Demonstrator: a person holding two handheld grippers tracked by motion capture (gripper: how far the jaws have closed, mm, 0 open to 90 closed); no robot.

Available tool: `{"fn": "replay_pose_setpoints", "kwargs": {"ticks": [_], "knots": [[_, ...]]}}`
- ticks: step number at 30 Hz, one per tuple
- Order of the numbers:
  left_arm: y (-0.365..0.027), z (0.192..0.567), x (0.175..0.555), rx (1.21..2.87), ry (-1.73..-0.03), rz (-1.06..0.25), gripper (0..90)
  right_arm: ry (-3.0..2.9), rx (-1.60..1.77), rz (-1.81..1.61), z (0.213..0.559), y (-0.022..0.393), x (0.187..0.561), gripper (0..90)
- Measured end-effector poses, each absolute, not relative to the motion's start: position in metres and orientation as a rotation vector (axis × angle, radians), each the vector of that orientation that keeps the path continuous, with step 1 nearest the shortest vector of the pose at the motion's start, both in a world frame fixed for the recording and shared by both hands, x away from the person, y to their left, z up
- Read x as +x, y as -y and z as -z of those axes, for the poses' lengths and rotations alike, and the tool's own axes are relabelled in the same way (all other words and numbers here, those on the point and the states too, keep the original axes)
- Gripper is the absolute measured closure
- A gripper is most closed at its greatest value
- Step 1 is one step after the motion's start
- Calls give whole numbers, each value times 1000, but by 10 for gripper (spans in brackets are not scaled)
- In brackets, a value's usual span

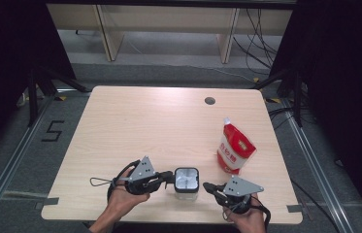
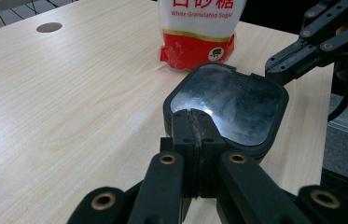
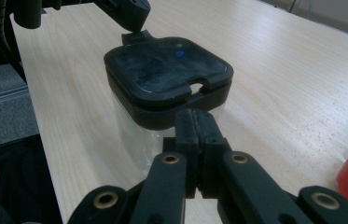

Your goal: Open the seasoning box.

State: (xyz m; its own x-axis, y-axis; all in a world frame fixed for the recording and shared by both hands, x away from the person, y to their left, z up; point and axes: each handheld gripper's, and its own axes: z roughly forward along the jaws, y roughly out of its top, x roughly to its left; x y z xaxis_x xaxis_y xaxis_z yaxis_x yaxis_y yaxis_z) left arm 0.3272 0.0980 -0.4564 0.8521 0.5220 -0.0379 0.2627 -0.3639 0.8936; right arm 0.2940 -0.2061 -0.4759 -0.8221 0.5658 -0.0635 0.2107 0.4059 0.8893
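At the near edge of the table, the lidded jar (image 1: 187, 183) sits between the left gripper (image 1: 171, 177) and right gripper (image 1: 206, 186), both jaws together. Next, I think, they open the lid.

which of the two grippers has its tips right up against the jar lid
The left gripper: its shut tips meet the clear, black-lidded square jar. The right gripper stops short.

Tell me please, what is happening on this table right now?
A person holds a gripper in each hand at a clear container with a black lid. The left gripper is shut, its fingers at a tab on the lid's edge. The right gripper is shut beside the container's other side. A bag of sugar lies nearby, untouched.
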Motion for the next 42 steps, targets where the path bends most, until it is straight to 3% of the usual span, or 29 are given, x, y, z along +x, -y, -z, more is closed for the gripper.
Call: {"fn": "replay_pose_setpoints", "kwargs": {"ticks": [31,36,38,42], "knots": [[-97,457,326,1958,-592,-302,886,-2334,616,-1374,469,197,294,900],[-104,455,329,1945,-580,-306,773,-2324,618,-1383,466,196,294,900],[-115,450,331,1917,-544,-272,672,-2315,609,-1393,465,195,294,900],[-124,453,330,1947,-511,-255,570,-2324,595,-1384,463,196,295,900]]}}
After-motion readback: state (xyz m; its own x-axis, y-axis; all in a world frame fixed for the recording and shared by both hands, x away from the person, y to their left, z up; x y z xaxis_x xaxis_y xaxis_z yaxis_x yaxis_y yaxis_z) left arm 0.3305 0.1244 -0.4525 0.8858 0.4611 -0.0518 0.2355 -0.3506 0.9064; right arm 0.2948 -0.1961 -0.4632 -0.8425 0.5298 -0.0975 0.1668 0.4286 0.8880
